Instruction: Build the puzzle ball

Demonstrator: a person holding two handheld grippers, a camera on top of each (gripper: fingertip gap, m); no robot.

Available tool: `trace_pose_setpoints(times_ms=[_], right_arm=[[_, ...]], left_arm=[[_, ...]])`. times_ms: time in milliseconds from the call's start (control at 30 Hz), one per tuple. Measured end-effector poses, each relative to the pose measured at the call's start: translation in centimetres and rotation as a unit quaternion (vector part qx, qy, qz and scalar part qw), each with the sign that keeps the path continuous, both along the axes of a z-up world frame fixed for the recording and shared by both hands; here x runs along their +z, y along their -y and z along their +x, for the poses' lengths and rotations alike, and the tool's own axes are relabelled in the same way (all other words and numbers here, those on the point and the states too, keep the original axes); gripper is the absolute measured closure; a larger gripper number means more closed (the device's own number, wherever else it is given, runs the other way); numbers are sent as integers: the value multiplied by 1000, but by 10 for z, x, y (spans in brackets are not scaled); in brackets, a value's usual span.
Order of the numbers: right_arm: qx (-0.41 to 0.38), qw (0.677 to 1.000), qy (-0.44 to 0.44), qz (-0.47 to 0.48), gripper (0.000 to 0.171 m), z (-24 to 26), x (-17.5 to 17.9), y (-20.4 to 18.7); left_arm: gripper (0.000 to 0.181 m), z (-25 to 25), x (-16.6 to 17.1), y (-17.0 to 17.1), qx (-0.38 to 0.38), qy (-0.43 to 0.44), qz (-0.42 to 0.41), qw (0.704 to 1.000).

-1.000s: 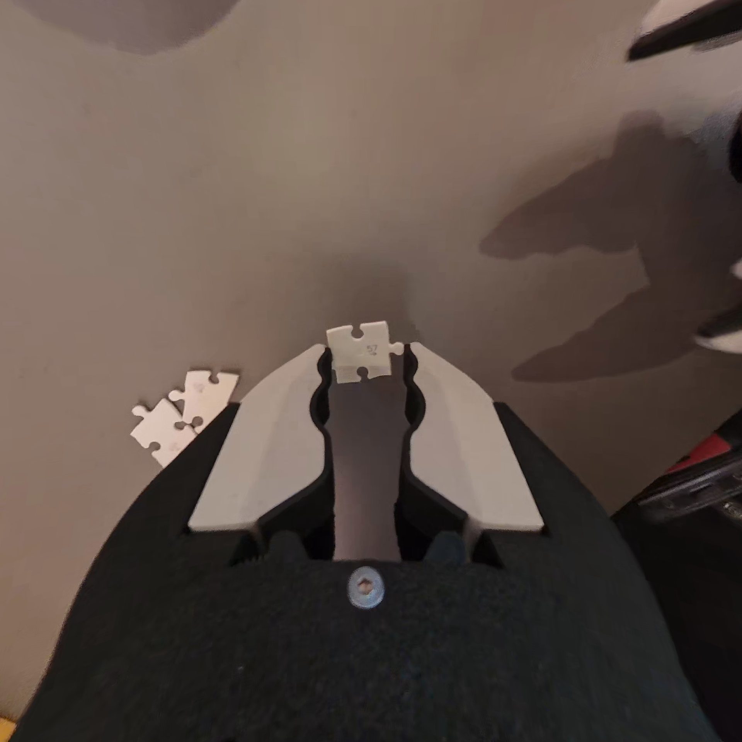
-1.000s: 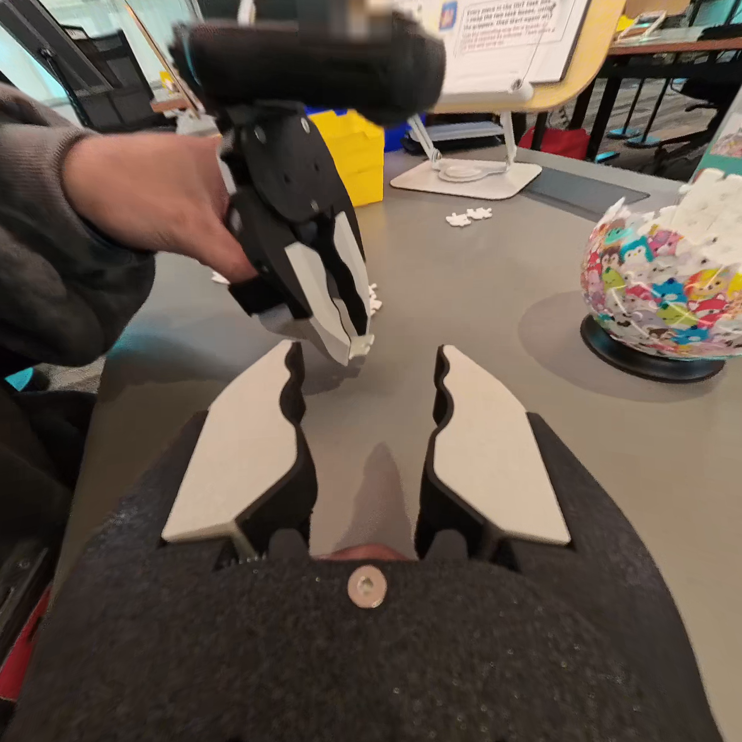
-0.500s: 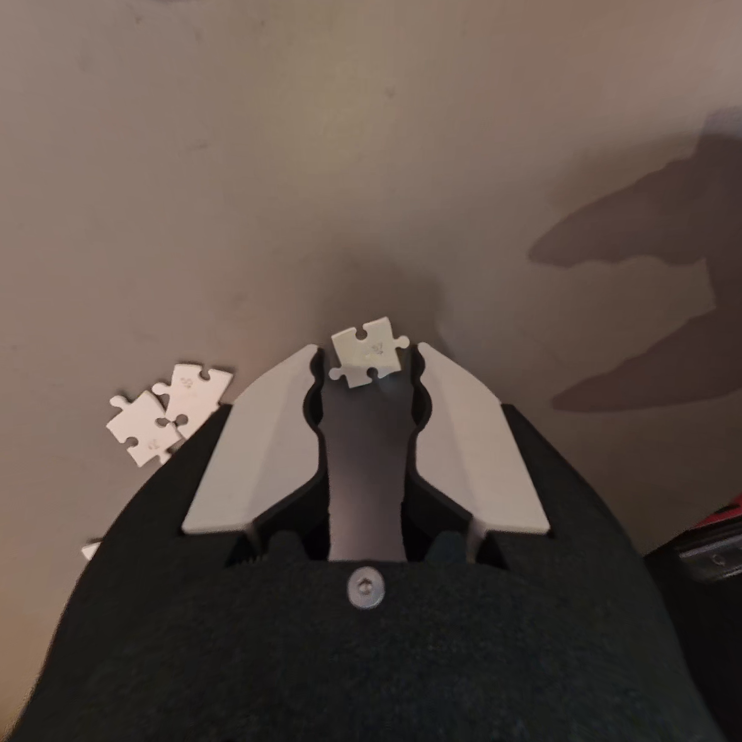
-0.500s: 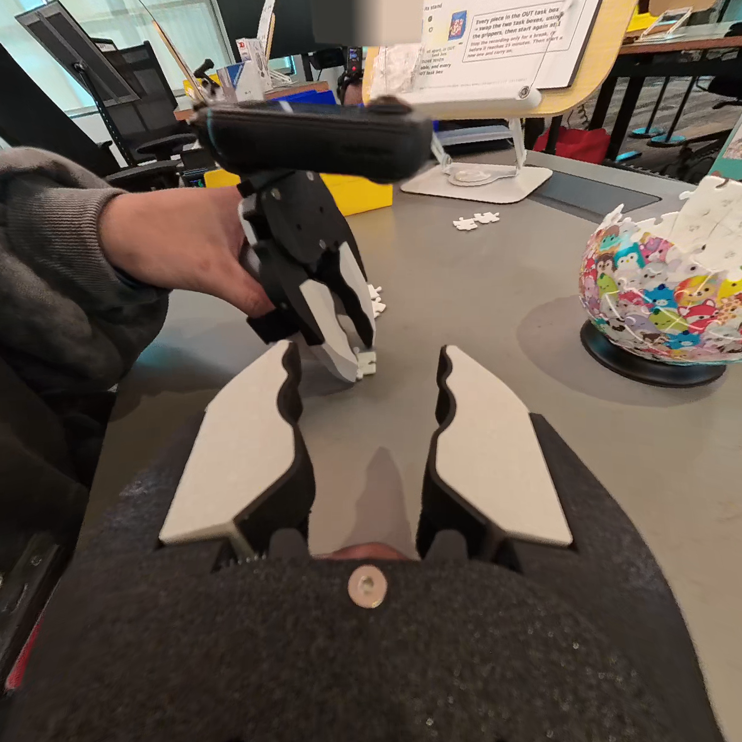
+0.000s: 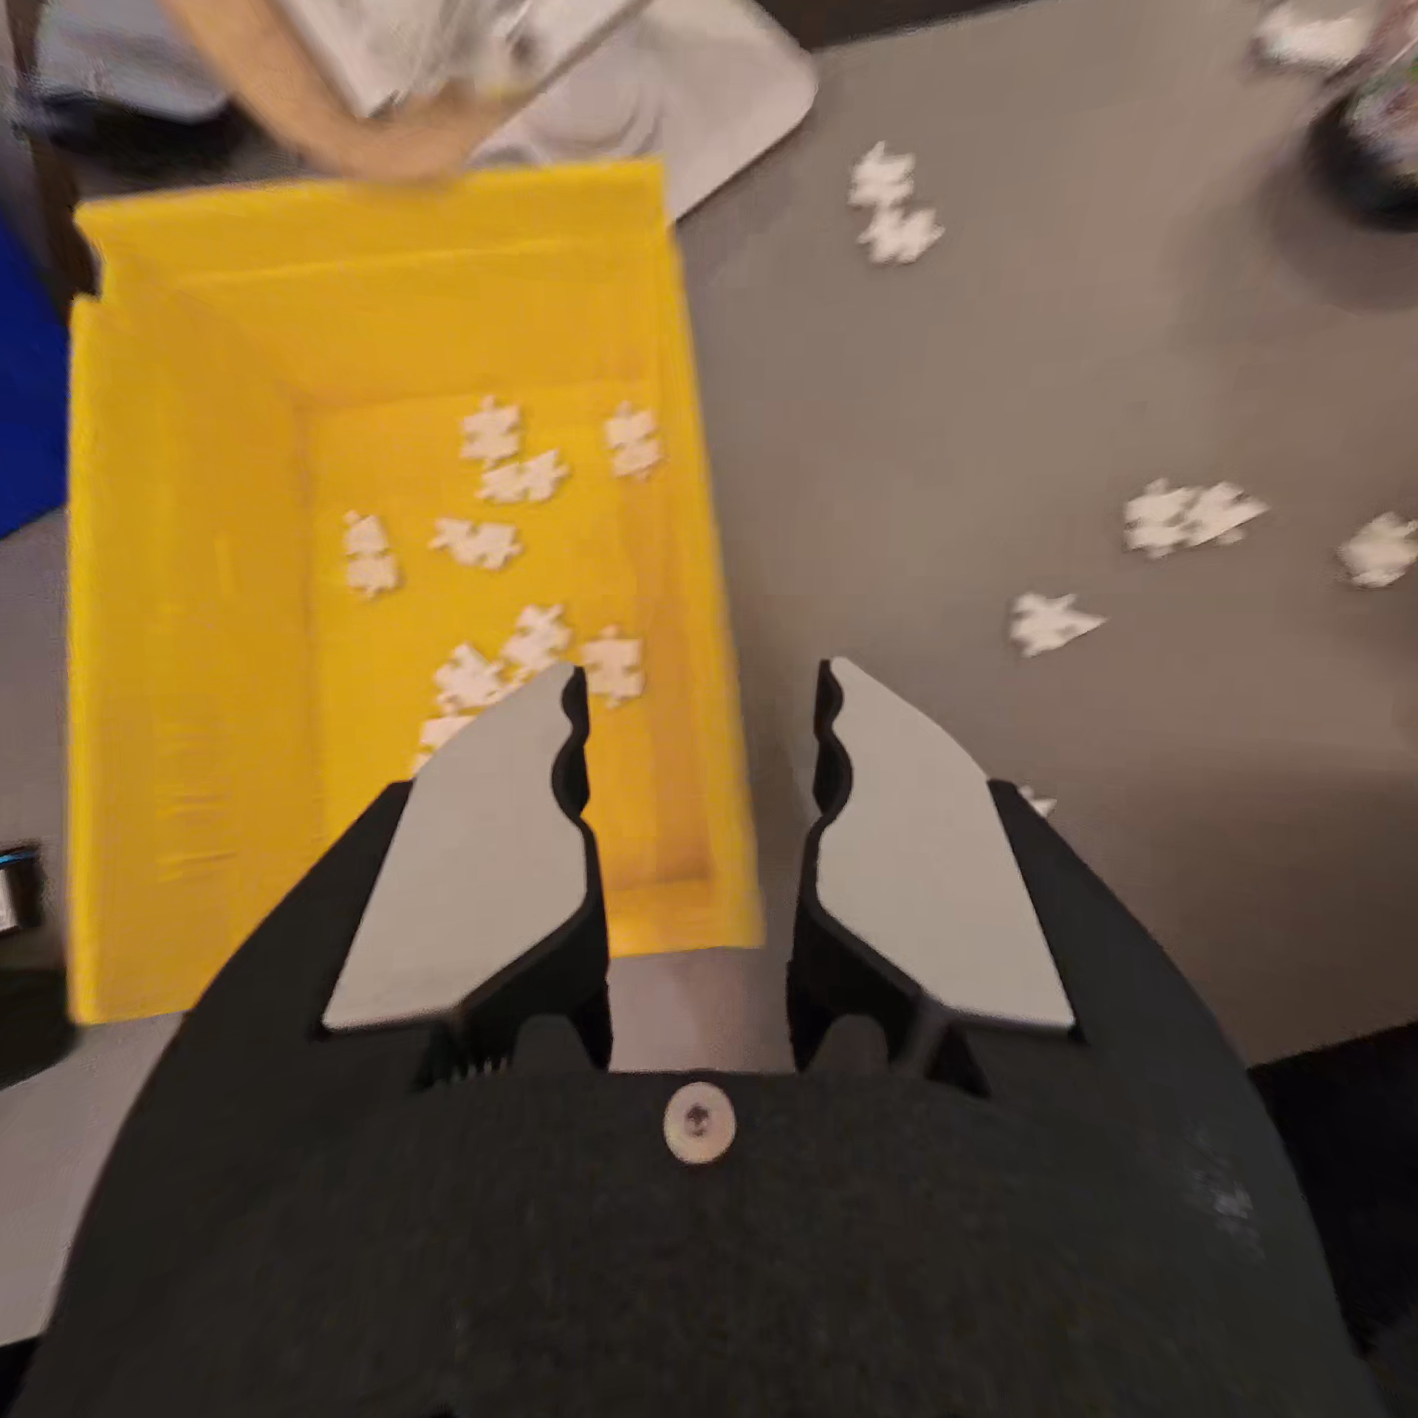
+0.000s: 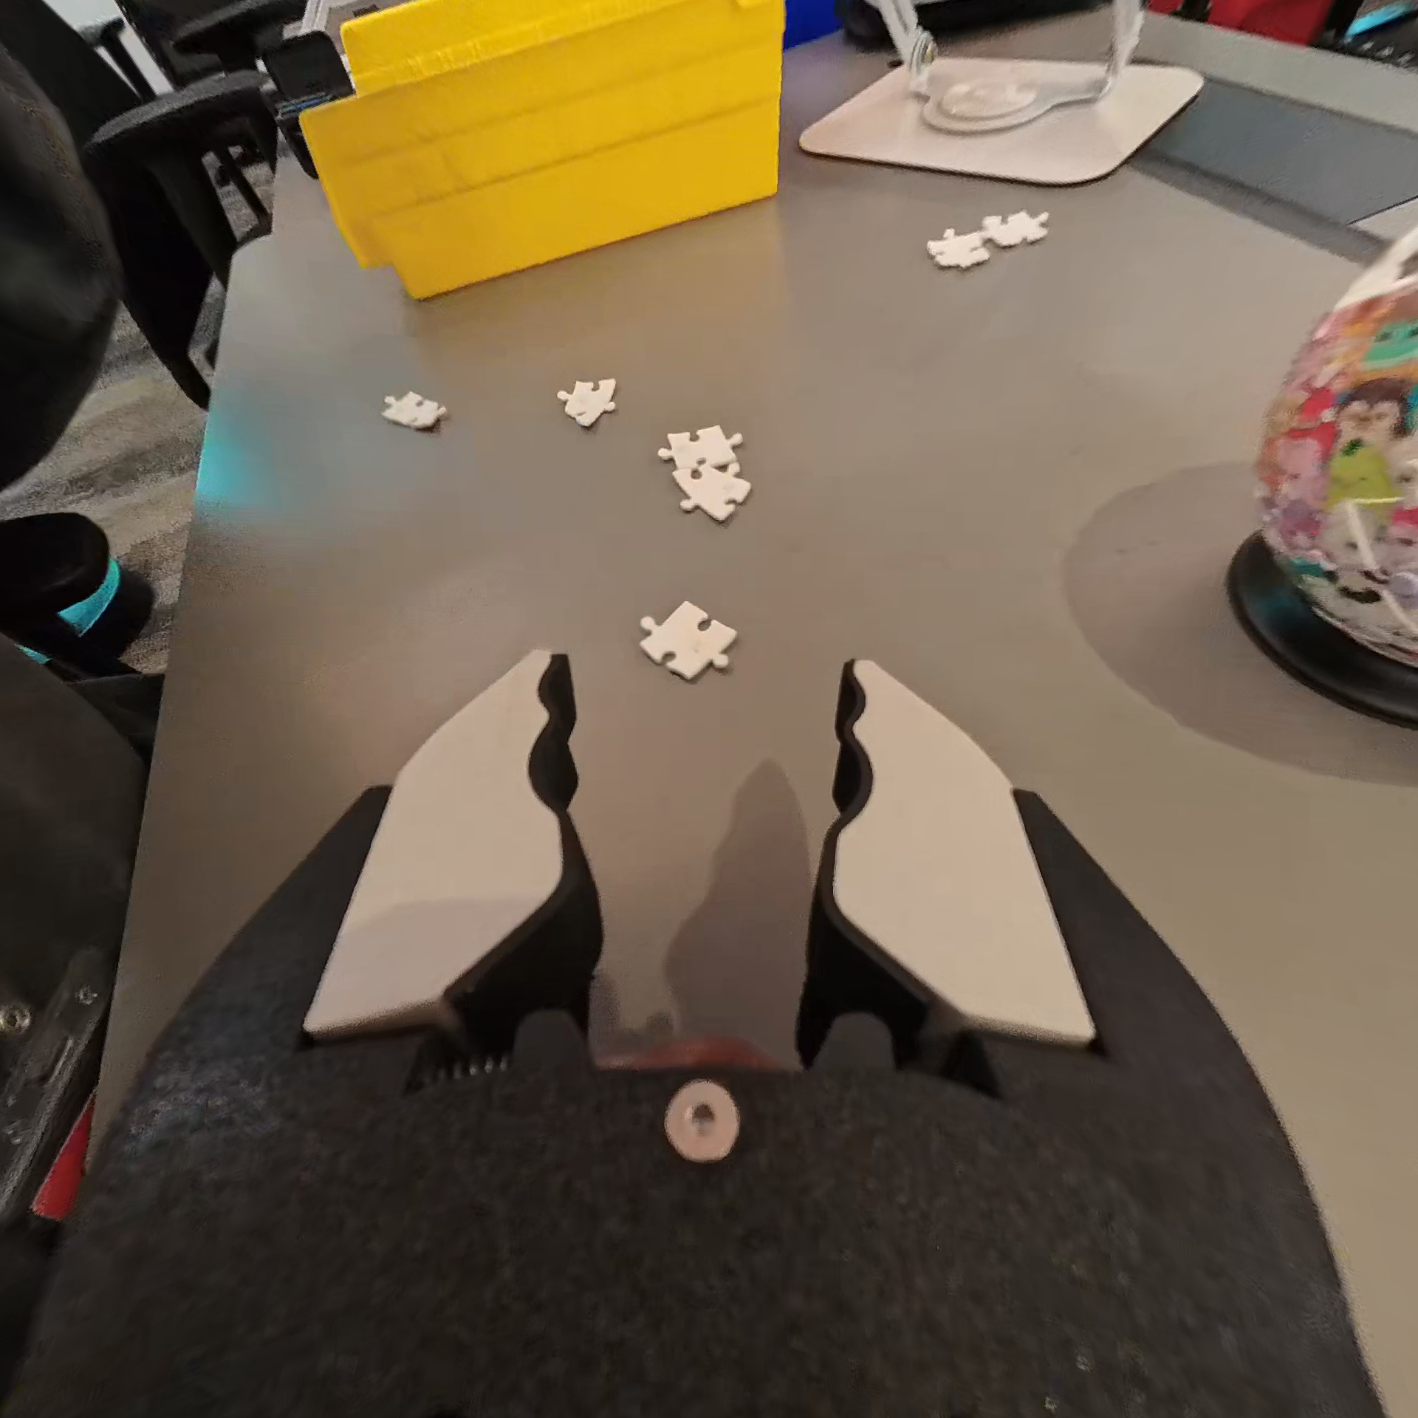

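Note:
My left gripper (image 5: 700, 675) is open and empty, held above the near right corner of a yellow bin (image 5: 192, 614) that holds several white puzzle pieces (image 5: 491, 491). My right gripper (image 6: 700, 666) is open and empty, low over the grey table. A single white piece (image 6: 688, 641) lies face down just beyond its fingertips. Two overlapping pieces (image 6: 706, 469) lie farther on. The partly built colourful puzzle ball (image 6: 1350, 491) sits on a black ring stand (image 6: 1304, 644) at the right edge of the right wrist view.
More loose white pieces lie on the table (image 6: 587, 399), (image 6: 414, 410), (image 6: 986, 239), and to the right of the bin (image 5: 1189, 518). The yellow bin (image 6: 552, 138) stands at the back left. A white stand base (image 6: 997, 130) is behind. Black chairs stand off the table's left edge. Tip to tip, the grippers are about 40 cm apart.
My left gripper let go of the white piece, opened wide and swung up and away over the yellow bin. It has left the right wrist view; the piece now lies on the table.

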State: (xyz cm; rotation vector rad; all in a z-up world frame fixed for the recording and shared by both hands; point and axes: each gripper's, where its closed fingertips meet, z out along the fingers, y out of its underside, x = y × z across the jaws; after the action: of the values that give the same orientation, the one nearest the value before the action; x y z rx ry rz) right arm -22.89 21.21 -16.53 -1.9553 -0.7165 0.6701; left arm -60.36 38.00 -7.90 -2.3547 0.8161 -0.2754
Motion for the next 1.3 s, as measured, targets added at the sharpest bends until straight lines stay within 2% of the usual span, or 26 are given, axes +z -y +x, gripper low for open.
trace_pose_setpoints(times_ms=[100, 267, 333, 433, 733, 833, 900, 1133, 1200, 1300], right_arm=[[9, 1000, 17, -7, 105, -14, -4, -3], [9, 999, 33, -17, 104, -26, -4, -10], [7, 999, 42, -23, 104, -27, -7, -11], [2, 998, 48, -32, 104, -28, -10, -13], [5, 998, 48, -51, 104, -30, -20, -17], [7, 998, 47, -52, 104, -30, -21, -17], [6, 998, 44, -51, 104, -30, -20, -17], [2, 998, 38, -40, 104, -26, -14, -12], [-1, 999, 38, -35, 104, -24, -11, -10], [-5, 999, 42, -25, 104, -18, -6, -8]], left_arm=[[127, -26, -34, -36, -60, -23, -18, 998], [123, -27, -88, -87, -141, -55, -41, 988], [121, -38, -102, -108, -126, -88, -50, 987], [120, -48, -109, -131, -91, -85, -49, 991], [121, -35, -143, -127, -128, -95, -98, 982], [126, -27, -144, -127, -131, -80, -97, 983], [142, -23, -144, -125, -142, -77, -93, 982], [143, -19, -140, -113, -179, -96, -88, 975], [143, -22, -125, -110, -178, -98, -77, 976], [143, -21, -72, -97, -186, -84, -31, 979]])
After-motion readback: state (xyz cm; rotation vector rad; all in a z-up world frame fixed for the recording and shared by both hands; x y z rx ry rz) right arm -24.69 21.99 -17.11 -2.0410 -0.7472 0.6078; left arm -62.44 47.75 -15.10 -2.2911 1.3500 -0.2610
